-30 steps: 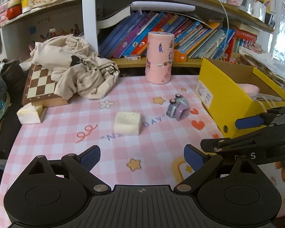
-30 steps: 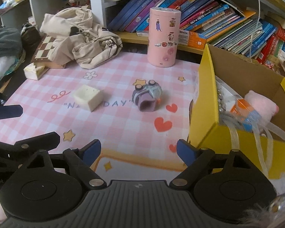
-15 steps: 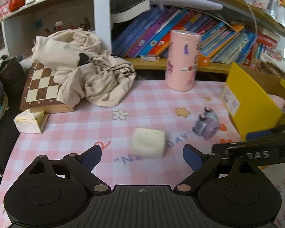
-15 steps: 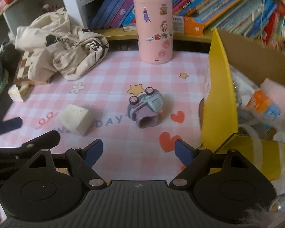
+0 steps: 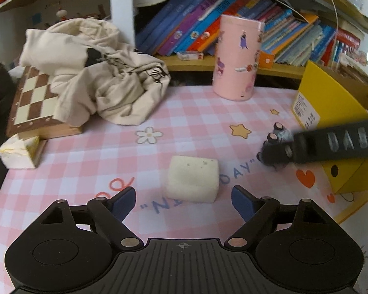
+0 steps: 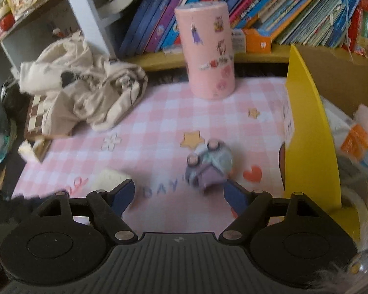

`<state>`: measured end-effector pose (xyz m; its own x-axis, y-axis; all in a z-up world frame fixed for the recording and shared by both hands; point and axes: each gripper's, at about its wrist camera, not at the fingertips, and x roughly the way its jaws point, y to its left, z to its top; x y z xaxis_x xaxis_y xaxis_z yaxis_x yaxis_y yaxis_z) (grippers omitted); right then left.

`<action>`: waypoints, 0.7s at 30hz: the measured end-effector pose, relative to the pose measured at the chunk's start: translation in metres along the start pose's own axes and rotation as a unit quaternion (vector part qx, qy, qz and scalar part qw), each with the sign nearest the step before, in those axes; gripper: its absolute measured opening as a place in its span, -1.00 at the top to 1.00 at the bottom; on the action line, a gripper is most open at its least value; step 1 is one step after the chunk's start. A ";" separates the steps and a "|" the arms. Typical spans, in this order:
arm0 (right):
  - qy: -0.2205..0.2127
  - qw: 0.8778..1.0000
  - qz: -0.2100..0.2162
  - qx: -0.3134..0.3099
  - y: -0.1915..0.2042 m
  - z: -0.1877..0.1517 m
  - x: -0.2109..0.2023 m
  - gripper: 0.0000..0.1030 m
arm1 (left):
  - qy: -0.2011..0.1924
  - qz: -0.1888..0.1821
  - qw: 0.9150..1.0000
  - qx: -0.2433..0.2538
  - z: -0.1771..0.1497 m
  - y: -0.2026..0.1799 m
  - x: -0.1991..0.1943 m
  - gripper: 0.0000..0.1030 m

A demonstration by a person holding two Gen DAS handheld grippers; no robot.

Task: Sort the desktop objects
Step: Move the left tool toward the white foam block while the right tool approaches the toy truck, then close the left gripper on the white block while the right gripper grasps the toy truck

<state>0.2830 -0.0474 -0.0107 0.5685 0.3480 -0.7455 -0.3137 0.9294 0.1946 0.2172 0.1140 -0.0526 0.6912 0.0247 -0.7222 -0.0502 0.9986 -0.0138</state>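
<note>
A cream foam block lies on the pink checked mat, just ahead of my open left gripper; it also shows in the right wrist view. A small purple toy car lies on its side just ahead of my open right gripper, near its right finger. In the left wrist view the car is partly hidden behind the right gripper's arm. The yellow cardboard box stands at the right with several items inside.
A pink sticker-covered cylinder stands at the back of the mat. A crumpled beige cloth lies on a chessboard box at the left, next to a small cream wedge. Bookshelves run along the back.
Both grippers have moved forward. The left has closed in on the foam block, the right on the toy car. Both stay open.
</note>
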 end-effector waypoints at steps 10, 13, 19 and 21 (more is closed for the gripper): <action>0.002 0.996 -0.087 0.034 -0.032 -0.019 -0.013 -0.23 | -0.009 -0.003 1.000 0.005 0.010 -0.002 0.012 -0.68; 0.001 0.998 -0.060 0.033 -0.036 -0.018 -0.013 -0.51 | -0.007 -0.002 1.000 0.007 0.010 -0.002 0.017 -0.68; -0.001 0.999 -0.029 -0.030 -0.018 0.003 0.014 -0.58 | -0.005 -0.001 1.000 0.012 0.010 -0.007 0.024 -0.68; 0.009 0.999 -0.030 -0.038 -0.015 0.008 0.027 -0.56 | -0.005 0.000 1.000 0.014 0.010 -0.008 0.026 -0.68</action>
<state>0.3087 -0.0510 -0.0285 0.5743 0.2900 -0.7656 -0.3369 0.9360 0.1019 0.2427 0.1073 -0.0644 0.6983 0.0247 -0.7154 -0.0305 0.9995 0.0048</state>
